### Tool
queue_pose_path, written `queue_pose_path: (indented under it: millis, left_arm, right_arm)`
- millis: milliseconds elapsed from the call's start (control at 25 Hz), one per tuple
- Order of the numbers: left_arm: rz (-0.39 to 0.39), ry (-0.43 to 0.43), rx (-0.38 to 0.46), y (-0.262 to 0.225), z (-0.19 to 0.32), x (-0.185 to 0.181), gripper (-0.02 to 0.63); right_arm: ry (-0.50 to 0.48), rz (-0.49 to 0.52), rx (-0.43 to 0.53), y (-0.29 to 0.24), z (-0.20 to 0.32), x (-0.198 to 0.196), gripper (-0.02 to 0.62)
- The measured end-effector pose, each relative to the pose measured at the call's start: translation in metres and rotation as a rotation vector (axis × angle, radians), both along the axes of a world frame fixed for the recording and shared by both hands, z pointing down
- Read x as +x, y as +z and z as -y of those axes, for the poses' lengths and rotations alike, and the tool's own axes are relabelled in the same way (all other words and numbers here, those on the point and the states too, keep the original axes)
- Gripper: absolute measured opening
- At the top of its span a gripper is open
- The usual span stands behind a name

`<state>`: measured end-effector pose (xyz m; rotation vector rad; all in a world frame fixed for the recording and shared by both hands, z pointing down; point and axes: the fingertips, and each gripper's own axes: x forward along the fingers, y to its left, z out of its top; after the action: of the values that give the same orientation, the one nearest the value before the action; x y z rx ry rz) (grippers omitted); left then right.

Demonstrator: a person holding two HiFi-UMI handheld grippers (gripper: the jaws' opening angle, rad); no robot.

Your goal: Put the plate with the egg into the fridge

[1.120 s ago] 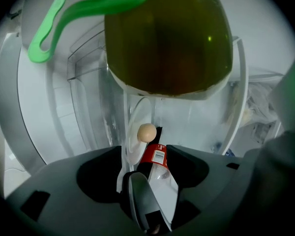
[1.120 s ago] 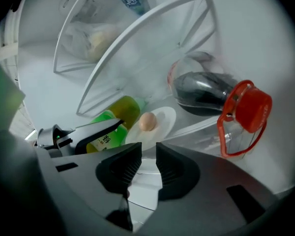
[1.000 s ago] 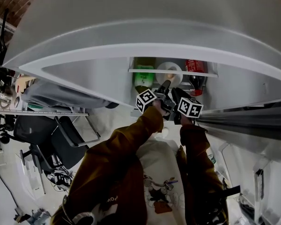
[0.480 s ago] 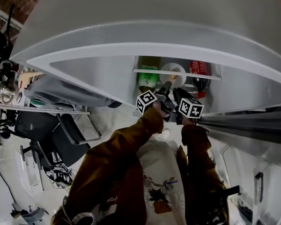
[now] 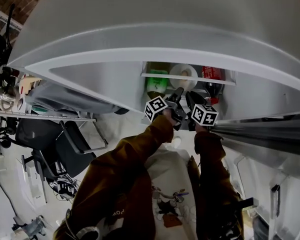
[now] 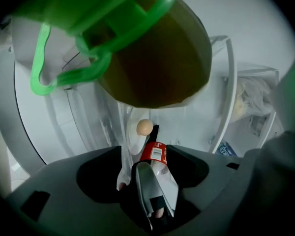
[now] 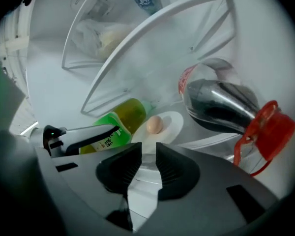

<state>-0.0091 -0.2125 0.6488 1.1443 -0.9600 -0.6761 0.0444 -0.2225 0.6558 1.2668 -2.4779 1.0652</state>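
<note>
The plate is in the fridge, on the fridge shelf. It sits between the green tea bottle toward the shelf's left end and the cola bottle toward its right end. Both bottles point their caps toward you. The egg lies loose on the plate with nothing to hold it in place.

Your right gripper is at the shelf's front edge with its jaws a narrow gap apart and nothing in them. Your left gripper has its jaws wider apart. The plate's near rim runs into that gap beside one pad, along with a pale grey piece I can't identify. As far as I can judge, nothing is clamped.

The main risk is when you back out. If a left pad catches the rim, it will probably drag the plate over the front edge, or tip it so the egg rolls off. Knock either bottle and it may roll into the plate. Draw straight back with both jaws apart.
</note>
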Motion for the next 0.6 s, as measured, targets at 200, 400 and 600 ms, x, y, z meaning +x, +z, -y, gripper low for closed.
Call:
queue_pose_path:
  millis: [200,400,600]
  left_arm:
    - [0.096,0.137,0.095,-0.012,0.000,0.015,0.270]
    - [0.316,0.202,0.238,-0.035,-0.004,0.016,0.088]
    - [0.462,0.249,0.342,-0.050,-0.015,0.010,0.007]
  right_arm:
    - [0.011,-0.032,0.037,-0.009,-0.015,0.004,0.074]
    - [0.016,-0.111,0.119,-0.023,-0.025,0.013,0.074]
    - [0.050,-0.091,0.119,-0.038,-0.034,0.022,0.074]
